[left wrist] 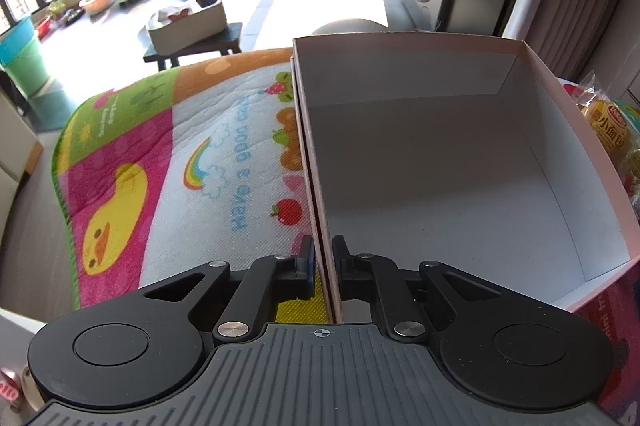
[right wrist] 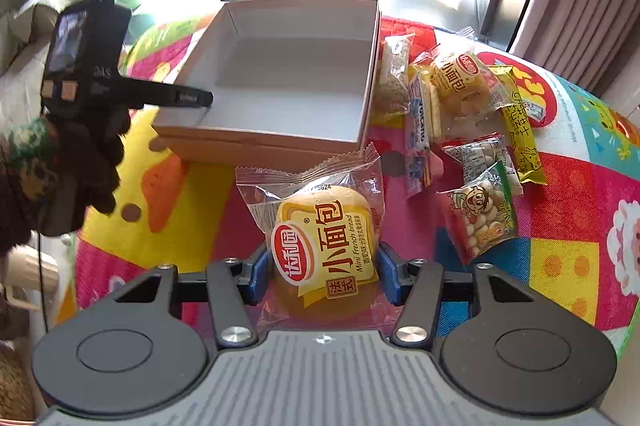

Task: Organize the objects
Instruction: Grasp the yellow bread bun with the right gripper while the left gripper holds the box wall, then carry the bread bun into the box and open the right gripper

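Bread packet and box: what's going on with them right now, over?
Left hand-held gripper shut on box wall. Right hand-held gripper shut on bread packet, short of the empty box. Nothing between them.

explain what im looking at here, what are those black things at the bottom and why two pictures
The black parts are hand-held tongs, not a robot arm: a person holds one in each hand, and each carries a wide-angle camera looking forward along its two fingers. That gives two pictures of one moment.

The left camera shows the left tongs closed on the side wall of an empty white cardboard box. In the right camera you see those same tongs from outside, held in a gloved hand at the box's edge.

The right camera shows the right tongs gripping a wrapped mini French bread just in front of the box.

Everything sits on a colourful cartoon mat. Beside the box lies a pile of snack packets, presumably waiting to go into the box.
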Demonstrator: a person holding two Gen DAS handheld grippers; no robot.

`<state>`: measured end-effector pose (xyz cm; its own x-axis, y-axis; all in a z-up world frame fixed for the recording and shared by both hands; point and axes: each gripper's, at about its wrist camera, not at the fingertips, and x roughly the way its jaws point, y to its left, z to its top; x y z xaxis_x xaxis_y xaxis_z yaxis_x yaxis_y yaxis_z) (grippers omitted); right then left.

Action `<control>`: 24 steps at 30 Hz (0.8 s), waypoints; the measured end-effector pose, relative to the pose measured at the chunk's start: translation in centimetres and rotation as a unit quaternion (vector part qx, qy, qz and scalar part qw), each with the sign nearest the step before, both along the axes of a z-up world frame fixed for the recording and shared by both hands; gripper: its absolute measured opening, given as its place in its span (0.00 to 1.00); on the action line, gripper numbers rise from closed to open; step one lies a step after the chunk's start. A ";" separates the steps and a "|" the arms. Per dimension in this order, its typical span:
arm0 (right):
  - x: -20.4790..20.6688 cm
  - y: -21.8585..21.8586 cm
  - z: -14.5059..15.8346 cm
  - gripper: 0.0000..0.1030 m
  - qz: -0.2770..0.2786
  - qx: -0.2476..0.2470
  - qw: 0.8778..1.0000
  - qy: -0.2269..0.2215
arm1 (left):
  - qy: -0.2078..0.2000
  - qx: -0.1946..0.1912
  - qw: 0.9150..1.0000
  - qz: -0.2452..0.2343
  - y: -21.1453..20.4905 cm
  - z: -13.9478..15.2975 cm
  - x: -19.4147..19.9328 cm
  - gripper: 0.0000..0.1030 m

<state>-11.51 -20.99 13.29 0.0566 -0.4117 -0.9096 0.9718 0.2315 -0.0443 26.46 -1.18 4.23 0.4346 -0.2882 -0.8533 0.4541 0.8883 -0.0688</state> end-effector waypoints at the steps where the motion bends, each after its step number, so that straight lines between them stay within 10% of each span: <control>1: 0.6 -0.2 0.6 0.52 -0.008 -0.003 1.000 -0.006 | 0.006 -0.005 1.000 0.000 0.2 0.0 0.1 0.11; 8: 7.1 -3.0 2.1 0.51 0.008 -0.075 0.996 0.053 | 0.023 -0.030 0.999 -0.008 1.4 -0.1 0.7 0.13; 24: 9.4 -5.2 -0.2 0.52 0.035 -0.058 0.996 0.061 | 0.039 -0.057 0.998 0.002 2.8 -0.4 1.6 0.13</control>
